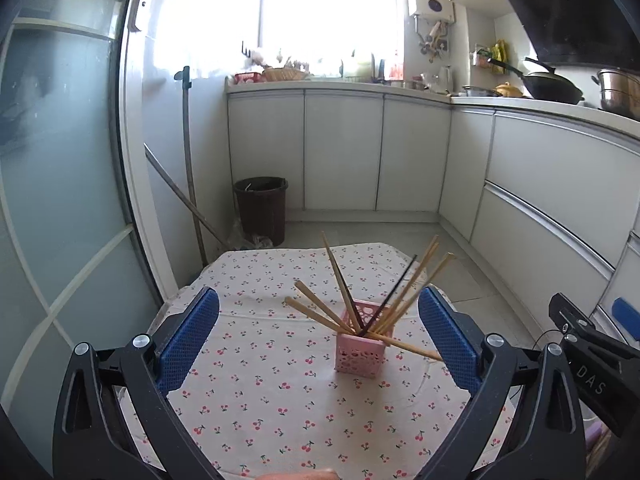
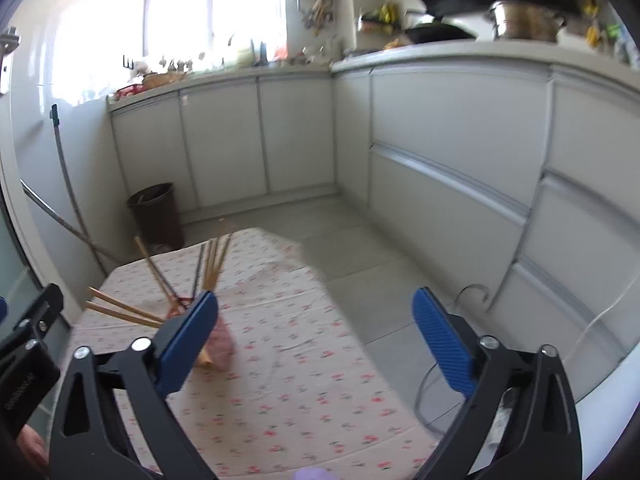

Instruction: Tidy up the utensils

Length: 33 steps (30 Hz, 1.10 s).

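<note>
Wooden chopsticks [image 1: 404, 294], perforated plastic holder [image 1: 360, 354], printed cloth [image 1: 260, 400]

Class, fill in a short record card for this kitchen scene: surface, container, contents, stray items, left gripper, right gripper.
surface: cherry-print tablecloth
container: pink holder, upright on the cloth
contents: chopsticks fanned out, mostly pale wood, a few dark
stray items: none seen on the cloth
left gripper: open, empty
right gripper: open, empty
</note>
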Tool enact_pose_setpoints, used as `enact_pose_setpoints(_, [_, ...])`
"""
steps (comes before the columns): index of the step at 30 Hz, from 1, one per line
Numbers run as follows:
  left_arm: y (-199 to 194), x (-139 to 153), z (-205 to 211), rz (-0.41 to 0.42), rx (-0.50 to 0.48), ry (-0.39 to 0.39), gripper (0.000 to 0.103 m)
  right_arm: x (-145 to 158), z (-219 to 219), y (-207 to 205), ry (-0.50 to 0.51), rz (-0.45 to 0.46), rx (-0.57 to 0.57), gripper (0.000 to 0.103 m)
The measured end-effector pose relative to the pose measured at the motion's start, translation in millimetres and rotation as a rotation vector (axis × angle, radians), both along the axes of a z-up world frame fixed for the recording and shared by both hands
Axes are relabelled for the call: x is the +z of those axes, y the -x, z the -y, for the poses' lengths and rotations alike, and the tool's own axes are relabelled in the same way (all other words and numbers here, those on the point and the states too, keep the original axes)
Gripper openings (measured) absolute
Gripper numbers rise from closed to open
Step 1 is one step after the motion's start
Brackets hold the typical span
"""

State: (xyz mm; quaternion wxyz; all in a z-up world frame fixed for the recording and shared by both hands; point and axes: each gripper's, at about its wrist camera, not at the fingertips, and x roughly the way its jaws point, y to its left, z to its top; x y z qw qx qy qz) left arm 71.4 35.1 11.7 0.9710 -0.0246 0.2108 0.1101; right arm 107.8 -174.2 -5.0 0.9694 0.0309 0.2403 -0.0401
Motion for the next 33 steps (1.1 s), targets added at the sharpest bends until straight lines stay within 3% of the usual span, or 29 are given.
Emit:
enact_pose_setpoints(9, [4, -7, 19, -0.041, -0.027, -0.025, 0.096, -2, 6, 21, 0.052, 0.048, -0.067, 0.096])
enact_pose_setpoints(33, [-1, -17, 19, -0.079, -0.026, 0.012, 0.096, -17, 11, 22, 0.018, -0.018, -0.068, 0.096])
